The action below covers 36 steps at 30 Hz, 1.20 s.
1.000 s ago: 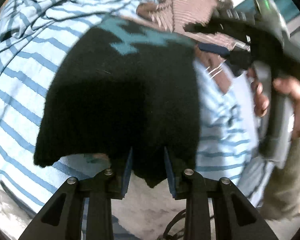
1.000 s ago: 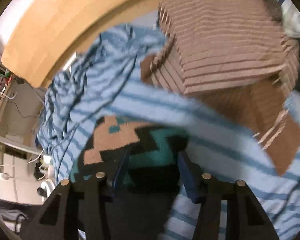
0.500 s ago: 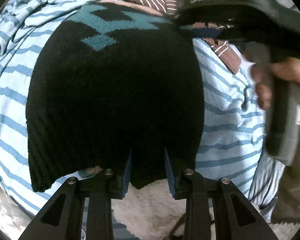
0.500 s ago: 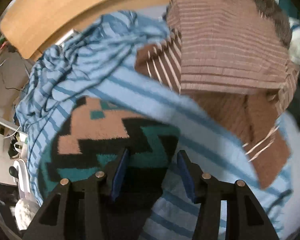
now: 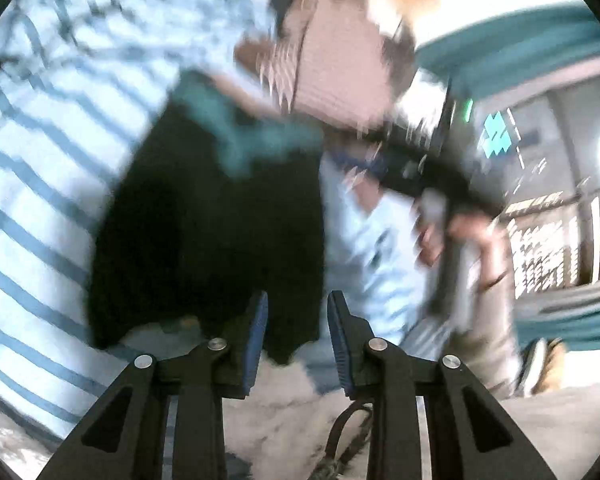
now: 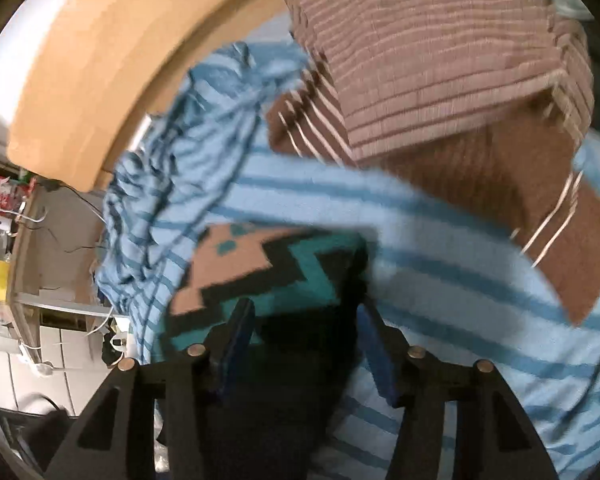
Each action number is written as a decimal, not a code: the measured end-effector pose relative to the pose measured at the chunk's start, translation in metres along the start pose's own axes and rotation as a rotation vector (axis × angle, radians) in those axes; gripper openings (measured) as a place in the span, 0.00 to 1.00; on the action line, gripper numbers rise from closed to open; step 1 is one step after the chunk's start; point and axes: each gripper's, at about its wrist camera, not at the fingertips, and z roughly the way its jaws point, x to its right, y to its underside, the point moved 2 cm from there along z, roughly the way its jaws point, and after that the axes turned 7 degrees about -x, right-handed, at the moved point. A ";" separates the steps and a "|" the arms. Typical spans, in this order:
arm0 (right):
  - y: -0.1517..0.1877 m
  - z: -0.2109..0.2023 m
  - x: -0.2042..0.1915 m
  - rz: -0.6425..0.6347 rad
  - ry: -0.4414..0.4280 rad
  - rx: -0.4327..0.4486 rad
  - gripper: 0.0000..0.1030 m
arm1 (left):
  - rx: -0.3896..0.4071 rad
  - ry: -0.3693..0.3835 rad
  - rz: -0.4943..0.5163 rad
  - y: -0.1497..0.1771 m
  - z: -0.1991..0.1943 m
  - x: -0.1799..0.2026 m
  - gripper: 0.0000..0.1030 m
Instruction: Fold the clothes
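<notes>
Striped sheet [image 5: 36,184]: pale blue with darker blue bands, spread at far left under everything; bunched into folds toward the wooden edge [image 6: 100,60] in the right wrist view.
Black sweater [image 5: 204,240]: dark knit with teal and tan zigzag pattern, hangs over the striped sheet; in the left wrist view its lower hem drops between the blue pads.
Left gripper [image 5: 296,332]: jaws partly spread, hem of the black sweater sits in the gap; picture is badly smeared, so I cannot tell whether the pads press on the cloth.
Fleecy white surface [image 5: 284,412]: shows below the hem, just ahead of the left gripper.
Brown striped garment [image 6: 440,60]: folded, lies on the striped sheet beyond the black sweater, close to its patterned end.
Right gripper [image 6: 304,336]: jaws have just been opening; they stand spread, the black sweater's dark part between them, cloth bulk fills the gap.
Person's hand [image 5: 460,236]: at right in the left wrist view, wrapped on the right gripper's grey handle.
Background right: teal band, shelving, blurred.
</notes>
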 end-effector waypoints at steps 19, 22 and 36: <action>0.013 0.046 -0.010 -0.082 0.097 0.043 0.38 | 0.213 -0.494 -0.227 -0.134 0.097 -0.066 0.24; 0.018 0.044 -0.009 -0.067 0.103 0.066 0.38 | 0.210 -0.435 -0.282 -0.130 0.091 -0.077 0.24; 0.055 0.023 -0.063 -0.279 0.185 -0.050 0.42 | 0.130 -0.425 -0.207 -0.070 0.051 -0.038 0.17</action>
